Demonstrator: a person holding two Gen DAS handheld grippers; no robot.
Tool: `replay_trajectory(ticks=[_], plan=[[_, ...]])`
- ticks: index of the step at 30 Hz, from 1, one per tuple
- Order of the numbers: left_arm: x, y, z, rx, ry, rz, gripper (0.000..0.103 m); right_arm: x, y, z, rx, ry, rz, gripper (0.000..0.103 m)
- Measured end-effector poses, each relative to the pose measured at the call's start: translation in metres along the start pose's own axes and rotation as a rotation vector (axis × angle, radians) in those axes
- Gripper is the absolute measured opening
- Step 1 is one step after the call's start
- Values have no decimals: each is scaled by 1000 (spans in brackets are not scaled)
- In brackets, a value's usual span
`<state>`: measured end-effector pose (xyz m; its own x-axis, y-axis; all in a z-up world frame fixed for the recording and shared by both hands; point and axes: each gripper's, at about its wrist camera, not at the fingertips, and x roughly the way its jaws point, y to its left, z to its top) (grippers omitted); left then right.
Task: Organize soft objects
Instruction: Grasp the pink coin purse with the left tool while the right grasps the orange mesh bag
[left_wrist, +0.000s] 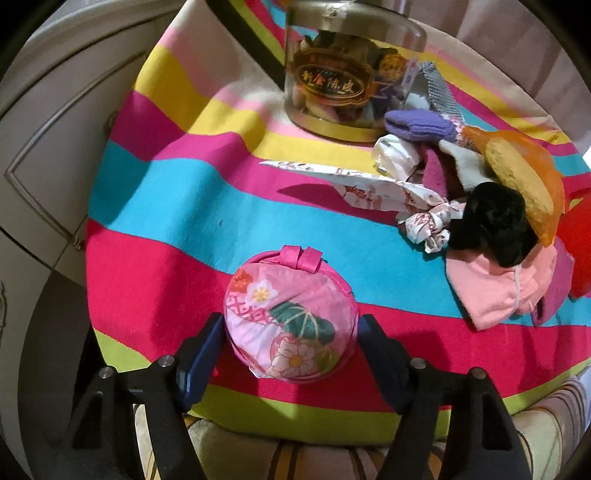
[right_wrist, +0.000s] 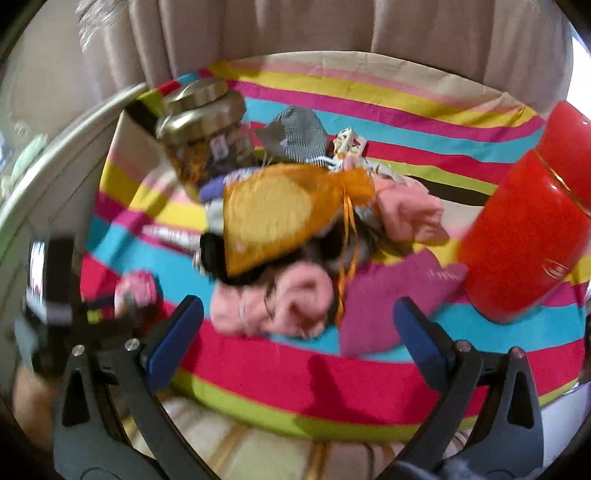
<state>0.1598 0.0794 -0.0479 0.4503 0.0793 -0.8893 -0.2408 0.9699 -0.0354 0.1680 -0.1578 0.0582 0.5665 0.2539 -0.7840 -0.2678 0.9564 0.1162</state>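
Observation:
A round pink floral pouch (left_wrist: 291, 317) lies flat on the striped cloth (left_wrist: 177, 206). My left gripper (left_wrist: 290, 332) is open, one finger on each side of the pouch, close to it. A pile of soft things lies to the right: purple sock (left_wrist: 417, 123), black fluffy item (left_wrist: 495, 225), pink cloth (left_wrist: 498, 291), an orange mesh bag (right_wrist: 280, 210) on top. My right gripper (right_wrist: 299, 321) is open and empty, just in front of the pink cloth (right_wrist: 277, 302) and a magenta cloth (right_wrist: 391, 295). The pouch shows blurred at the left of the right wrist view (right_wrist: 136, 291).
A clear jar with a gold label (left_wrist: 347, 74) stands at the back of the table. A red cylindrical container (right_wrist: 528, 236) stands at the right. A white cabinet (left_wrist: 55, 129) is to the left. Curtains (right_wrist: 295, 29) hang behind.

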Motion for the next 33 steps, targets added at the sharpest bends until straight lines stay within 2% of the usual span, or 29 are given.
replay_trajectory(ticks=[7,13,18,19,20,26,33], plan=[[-14,-4,-13,14,-45,4,73,33,31,33,-16,-27,-81,103],[-22,-4,-14,28,-84,0,73,63,43,42,-54,-7,-168,103],[-27,-4,-13,43,-101,0,73,77,43,43,-66,-8,-194,103],[-28,-4,-13,41,-101,-2,73,79,42,42,-63,-5,-175,98],[-29,-2,-13,37,-102,-5,73,79,40,41,-58,-3,-160,84],[-37,-2,-16,37,-132,-19,73,70,38,33,-55,-20,-133,84],[-76,-1,-26,21,-259,-58,73,23,17,17,-34,-93,-130,84]])
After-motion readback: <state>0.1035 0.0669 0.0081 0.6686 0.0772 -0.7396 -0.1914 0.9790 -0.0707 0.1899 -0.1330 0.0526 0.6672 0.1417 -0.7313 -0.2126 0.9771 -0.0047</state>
